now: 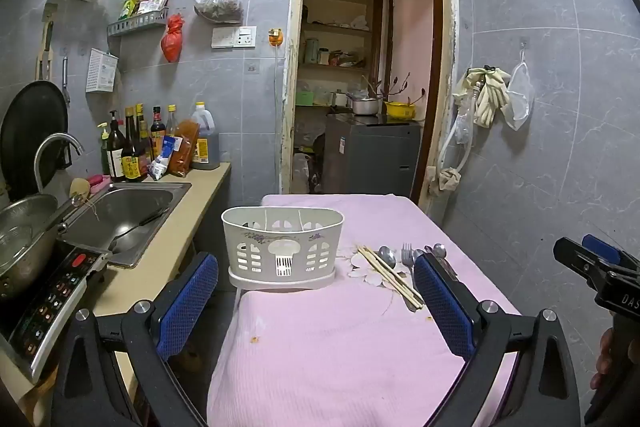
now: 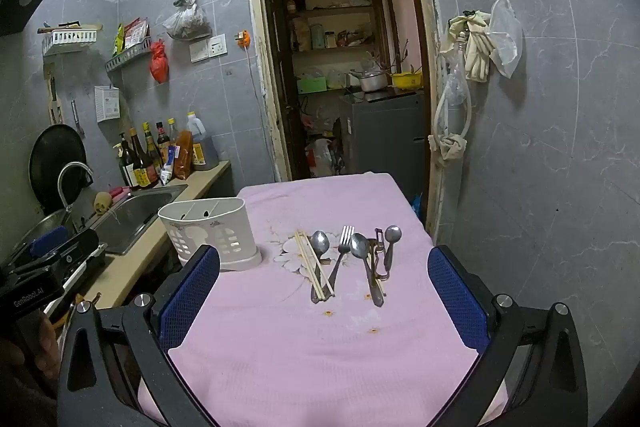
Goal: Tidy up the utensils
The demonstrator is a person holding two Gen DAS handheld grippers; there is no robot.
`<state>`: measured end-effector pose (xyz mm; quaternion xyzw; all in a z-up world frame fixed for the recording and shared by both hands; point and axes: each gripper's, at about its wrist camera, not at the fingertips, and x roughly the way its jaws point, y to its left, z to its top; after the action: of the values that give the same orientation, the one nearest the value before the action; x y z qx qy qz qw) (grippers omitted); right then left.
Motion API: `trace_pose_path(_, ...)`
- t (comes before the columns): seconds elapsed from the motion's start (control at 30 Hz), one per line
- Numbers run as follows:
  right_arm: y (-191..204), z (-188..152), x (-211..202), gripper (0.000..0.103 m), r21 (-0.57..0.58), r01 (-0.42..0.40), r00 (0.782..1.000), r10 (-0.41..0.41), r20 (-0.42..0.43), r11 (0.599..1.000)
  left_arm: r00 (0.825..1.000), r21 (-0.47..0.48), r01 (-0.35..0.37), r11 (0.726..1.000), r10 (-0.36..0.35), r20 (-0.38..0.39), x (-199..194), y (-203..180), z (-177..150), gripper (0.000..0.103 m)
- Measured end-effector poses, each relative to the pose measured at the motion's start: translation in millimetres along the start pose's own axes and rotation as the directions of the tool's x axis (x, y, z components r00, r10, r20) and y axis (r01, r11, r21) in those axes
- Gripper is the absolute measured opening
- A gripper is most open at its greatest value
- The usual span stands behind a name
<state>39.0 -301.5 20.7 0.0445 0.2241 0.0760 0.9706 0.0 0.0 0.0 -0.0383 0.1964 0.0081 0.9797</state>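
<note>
Lying in a row on the pink-clothed worktop (image 2: pixel 304 339), the utensils (image 2: pixel 348 259) point their long axes away from the right tongs (image 2: pixel 324 295), which sit nearer them; the caddy (image 1: pixel 282 247) faces the left tongs (image 1: pixel 316 303). Both tongs gape, holding nothing (the caddy's compartments are hard to read).
</note>
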Motion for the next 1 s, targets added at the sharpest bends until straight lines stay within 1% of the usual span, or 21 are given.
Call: trace_pose_path(1.0, 1.7, 1.6, -1.4, 0.102, -0.009, 0.002, 1.0, -0.002, 0.002, 1.0, 1.0, -0.001, 0.003, 1.0, -0.003, 0.003, -0.1, -0.4, 0.1, 0.099)
